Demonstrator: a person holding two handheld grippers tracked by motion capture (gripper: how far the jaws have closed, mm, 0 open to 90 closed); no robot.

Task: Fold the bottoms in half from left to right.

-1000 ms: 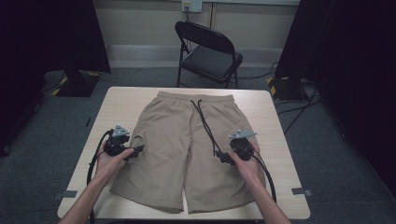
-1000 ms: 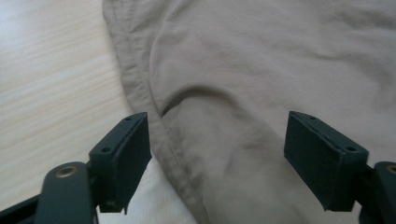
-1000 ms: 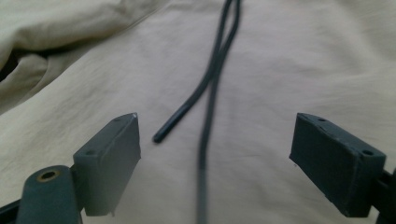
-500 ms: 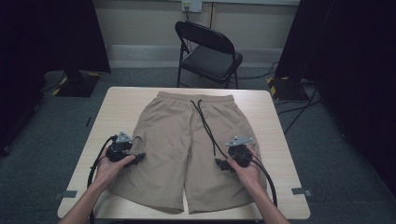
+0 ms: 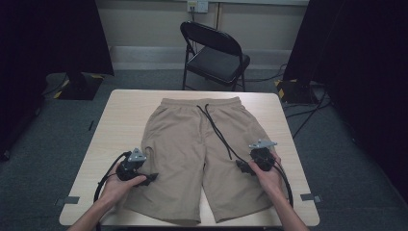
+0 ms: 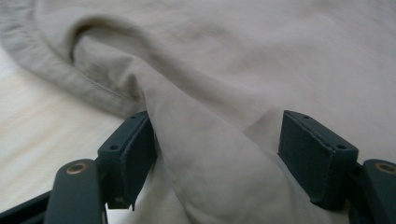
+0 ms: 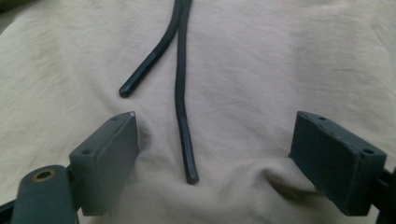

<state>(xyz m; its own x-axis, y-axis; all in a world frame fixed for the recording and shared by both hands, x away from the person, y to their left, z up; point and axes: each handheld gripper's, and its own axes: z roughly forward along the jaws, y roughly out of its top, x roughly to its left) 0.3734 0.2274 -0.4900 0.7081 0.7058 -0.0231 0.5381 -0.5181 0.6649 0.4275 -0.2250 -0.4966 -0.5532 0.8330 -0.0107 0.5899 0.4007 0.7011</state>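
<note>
Grey floor and a black chair (image 5: 215, 53) sit behind the table (image 5: 115, 125), where tan shorts (image 5: 192, 144) lie flat. From above, the left gripper (image 5: 150, 177) and right gripper (image 5: 242, 167) press on the two legs.

Left gripper view: open jaws, a soft fold between them.

Right gripper view: open jaws around the cord (image 7: 183, 116). Shorts look light and floppy; grab a fold or hem.

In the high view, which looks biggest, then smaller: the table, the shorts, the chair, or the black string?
1. Table
2. Shorts
3. Chair, though it stands farther from the camera, so its true size is unsure
4. String
</note>
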